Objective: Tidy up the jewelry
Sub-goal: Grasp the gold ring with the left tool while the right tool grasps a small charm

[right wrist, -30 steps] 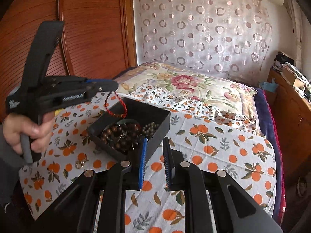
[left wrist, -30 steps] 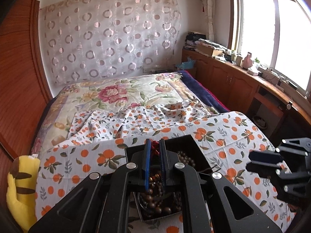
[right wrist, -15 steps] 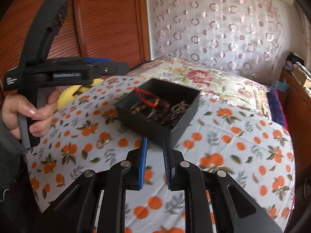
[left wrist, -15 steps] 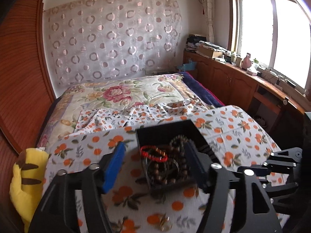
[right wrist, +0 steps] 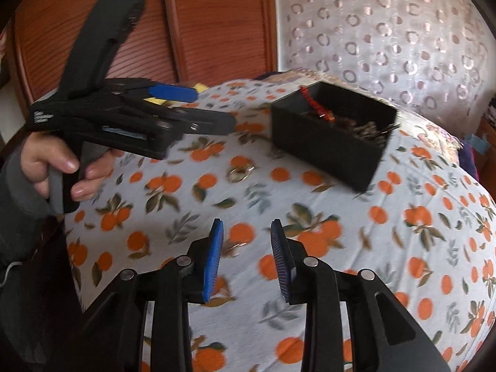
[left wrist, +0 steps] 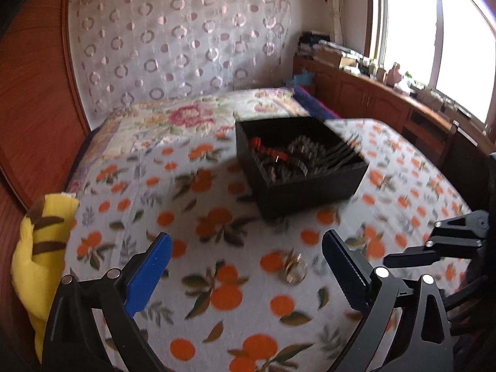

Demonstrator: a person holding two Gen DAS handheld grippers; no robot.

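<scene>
A black open box [left wrist: 313,187] [right wrist: 325,148] sits on the orange-print cloth and holds dark bead bracelets and a red bracelet [left wrist: 266,152] [right wrist: 314,105]. Gold rings [left wrist: 293,268] [right wrist: 240,172] lie loose on the cloth in front of the box. My left gripper [left wrist: 246,263] [right wrist: 214,114] is wide open and empty, a little above the rings. My right gripper [right wrist: 246,248] is open and empty, back from the box; it shows at the right edge of the left wrist view [left wrist: 434,248].
A yellow striped plush toy [left wrist: 34,248] lies at the cloth's left edge. A flowered quilt [left wrist: 186,114] covers the bed behind the box. Wooden cabinets [left wrist: 387,108] with clutter run under the window at the right. A wooden wardrobe [right wrist: 201,24] stands at the left.
My left gripper let go of the red bracelet into the box, opened wide and drew back toward the rings. My right gripper opened from nearly shut and pulled back.
</scene>
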